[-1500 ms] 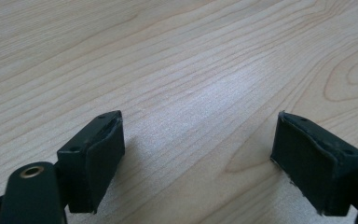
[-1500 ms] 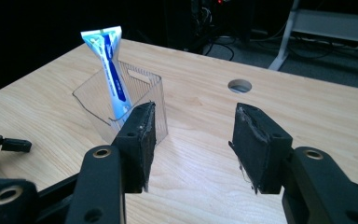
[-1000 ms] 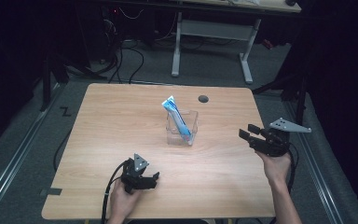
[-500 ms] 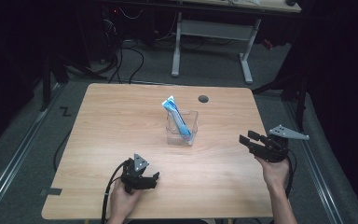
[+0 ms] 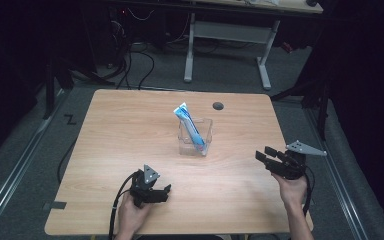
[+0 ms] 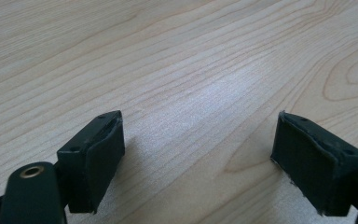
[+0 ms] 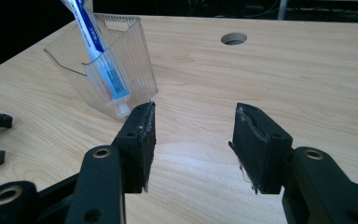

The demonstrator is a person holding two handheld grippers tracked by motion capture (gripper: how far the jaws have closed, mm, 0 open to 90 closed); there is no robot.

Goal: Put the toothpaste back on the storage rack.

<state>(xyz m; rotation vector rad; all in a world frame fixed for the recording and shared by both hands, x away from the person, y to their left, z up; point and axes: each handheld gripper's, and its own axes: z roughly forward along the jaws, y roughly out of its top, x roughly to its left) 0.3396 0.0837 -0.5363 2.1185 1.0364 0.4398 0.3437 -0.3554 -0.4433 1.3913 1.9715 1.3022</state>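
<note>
At a wooden table (image 5: 130,130), we hold two grippers, neither carrying anything. A blue-and-white tube (image 5: 191,127) stands slanted in a clear plastic holder (image 5: 196,137) near the table's middle, its crimped end leaning up and to the far left, its lower end down in the holder's near side.

Our right gripper (image 5: 263,156) hangs above the table's right edge, jaws parted with nothing between them, pointing left toward the holder. In the right gripper view, the holder (image 7: 116,74) and tube (image 7: 95,51) lie ahead and left of the gap between the jaws (image 7: 193,135), with bare wood in between.

Our left gripper (image 5: 163,192) rests low near the table's near edge, also released. In the left gripper view its pads (image 6: 98,158) stand wide over plain wood grain.

The relation that matters: the tube's long axis runs steeply up, tilted to the far left, and the holder sits left and slightly far of the right gripper, right and far of the left one. The two hands look about equally distant, but the right one is raised and already aimed that way. We judge that it would take the tube by its free upper part, jaws closing across the flat of it.

A round cable hole (image 5: 218,105) lies just beyond the holder.
</note>
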